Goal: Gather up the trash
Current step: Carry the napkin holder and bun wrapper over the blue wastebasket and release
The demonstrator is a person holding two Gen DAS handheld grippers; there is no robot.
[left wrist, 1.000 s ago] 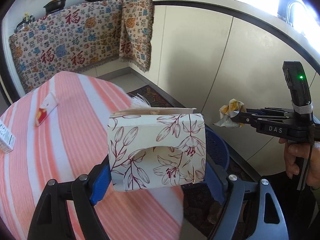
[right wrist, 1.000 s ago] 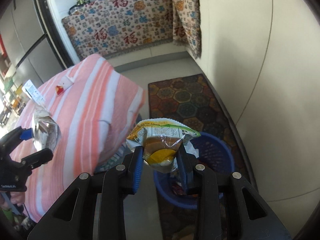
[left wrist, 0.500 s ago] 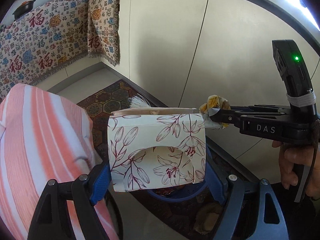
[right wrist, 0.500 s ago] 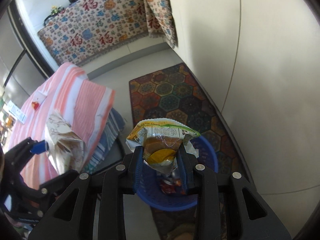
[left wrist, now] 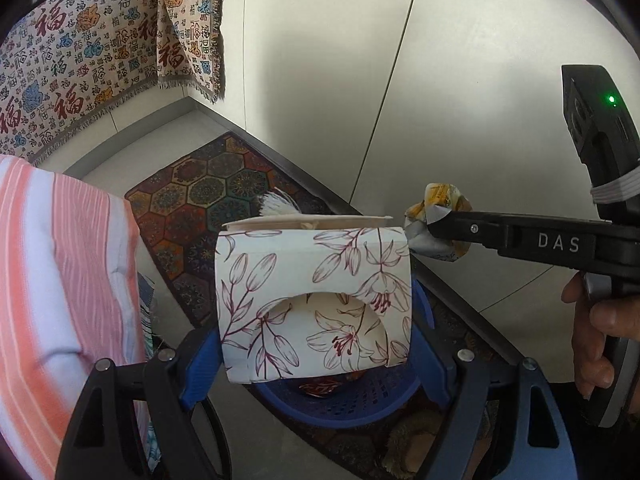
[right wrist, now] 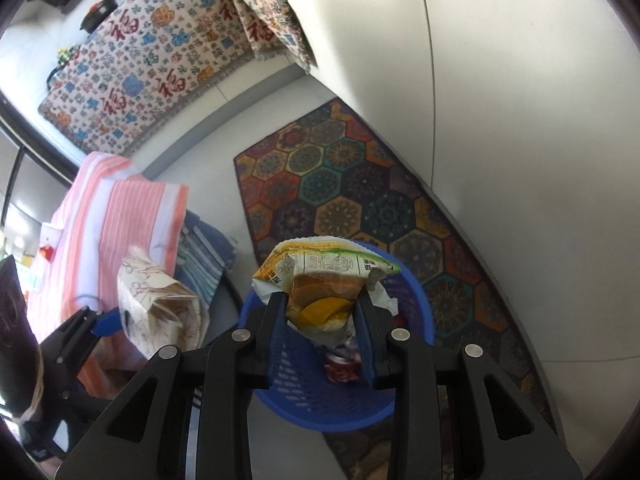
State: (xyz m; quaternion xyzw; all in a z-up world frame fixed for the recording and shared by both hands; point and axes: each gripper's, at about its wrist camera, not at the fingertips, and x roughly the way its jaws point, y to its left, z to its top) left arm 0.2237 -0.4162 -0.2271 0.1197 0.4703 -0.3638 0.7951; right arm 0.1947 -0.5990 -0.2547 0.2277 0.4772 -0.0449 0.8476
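A flattened floral tissue box [left wrist: 314, 304] is clamped between the blue pads of the left gripper [left wrist: 316, 356], its jaws spread wide across the box's width. The box is held in the air above the near rim of a blue basket [left wrist: 360, 408] that stands on the floor at the end of a patterned rug [left wrist: 208, 200]. In the right wrist view the same box [right wrist: 160, 304] is seen crumpled, to the left of the basket [right wrist: 416, 312].

A crumpled yellow and green snack wrapper [right wrist: 324, 284] is pinched by the right gripper [right wrist: 326, 328], its jaws drawn narrow on the foil. The wrapper is held directly over the basket's opening, where other rubbish [right wrist: 340, 368] is already lying. From the left wrist camera the wrapper [left wrist: 436, 220] is seen just beside the box's upper right corner, and a hand [left wrist: 600, 340] is wrapped round the right gripper's handle.

A table under a pink striped cloth [left wrist: 60, 288] is seen left of the basket.
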